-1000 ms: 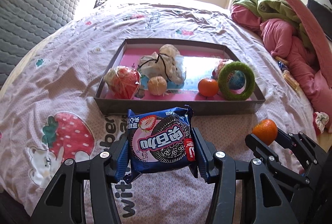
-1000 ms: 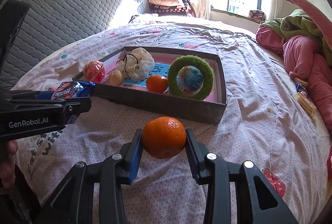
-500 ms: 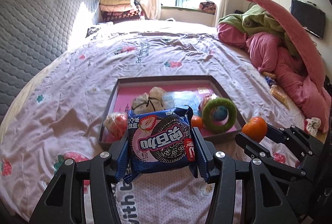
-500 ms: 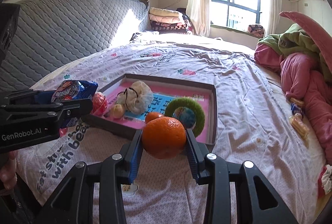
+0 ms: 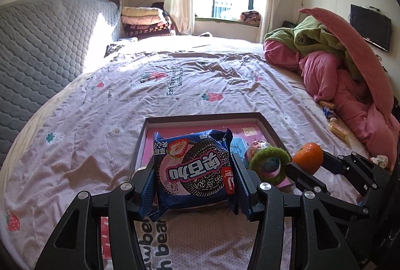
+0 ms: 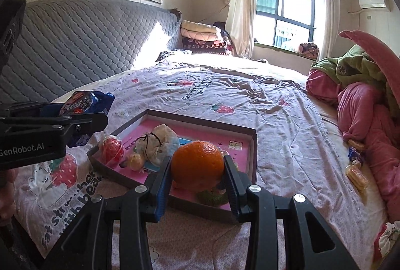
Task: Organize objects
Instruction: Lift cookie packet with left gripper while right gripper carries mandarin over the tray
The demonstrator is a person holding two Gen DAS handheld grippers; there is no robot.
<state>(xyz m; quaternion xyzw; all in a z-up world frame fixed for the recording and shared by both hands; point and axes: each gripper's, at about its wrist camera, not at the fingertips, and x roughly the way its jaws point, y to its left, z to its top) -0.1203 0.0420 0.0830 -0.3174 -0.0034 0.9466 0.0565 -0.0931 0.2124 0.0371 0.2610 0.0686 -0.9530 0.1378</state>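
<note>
My left gripper (image 5: 195,180) is shut on a blue strawberry cookie packet (image 5: 193,170), held up above the near edge of a shallow pink-lined tray (image 5: 175,119) on the bed. My right gripper (image 6: 197,177) is shut on an orange (image 6: 197,165), held above the tray's near side (image 6: 252,145). In the tray lie a red netted ball (image 6: 111,151), a small round fruit (image 6: 135,161), a white cloth bundle (image 6: 156,142) and a green fuzzy ring (image 5: 270,166). The right gripper and its orange (image 5: 307,157) show at the right of the left wrist view.
The tray rests on a pink strawberry-print bedsheet (image 5: 175,85). A grey quilted headboard (image 6: 75,50) stands at the left. A heap of pink and green bedding (image 6: 362,100) lies at the right, with small snack packets (image 6: 356,170) beside it. Folded blankets (image 6: 200,37) are stacked by the window.
Both grippers have risen and tilted up with their loads still held. The tray now sits lower in both views, and more of the room shows.
</note>
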